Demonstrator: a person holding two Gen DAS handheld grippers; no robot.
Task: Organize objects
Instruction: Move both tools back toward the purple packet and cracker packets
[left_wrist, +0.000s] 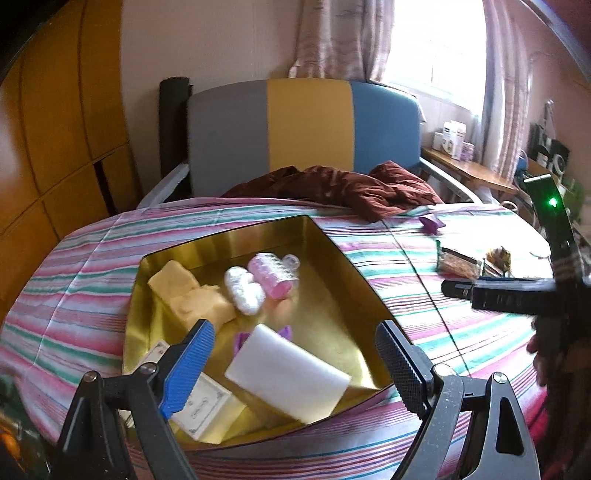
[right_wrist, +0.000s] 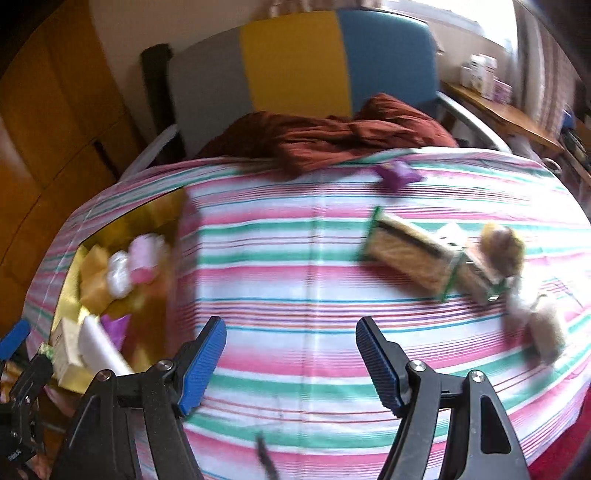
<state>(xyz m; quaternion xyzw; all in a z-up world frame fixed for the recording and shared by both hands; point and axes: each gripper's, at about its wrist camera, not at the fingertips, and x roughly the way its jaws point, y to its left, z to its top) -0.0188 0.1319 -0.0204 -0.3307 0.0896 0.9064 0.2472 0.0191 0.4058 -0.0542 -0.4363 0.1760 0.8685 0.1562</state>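
Left jaws: the left gripper (left_wrist: 295, 354) is spread wide and empty, above the white foam block (left_wrist: 288, 373) at lower centre.
Right jaws: the right gripper (right_wrist: 291, 354) is apart, holding nothing, over bare striped bedsheet (right_wrist: 280, 266).
Gold tin (left_wrist: 343, 254): centre left on the bed, already holding sponges and hair rollers (left_wrist: 273, 277).
Loose things: green-edged packets (right_wrist: 410, 254) and a purple piece (right_wrist: 399, 173) lie upper right, well apart from the tin.
Advice: likely fetch the nearest packet; approach level, straddle its short sides, close firmly.
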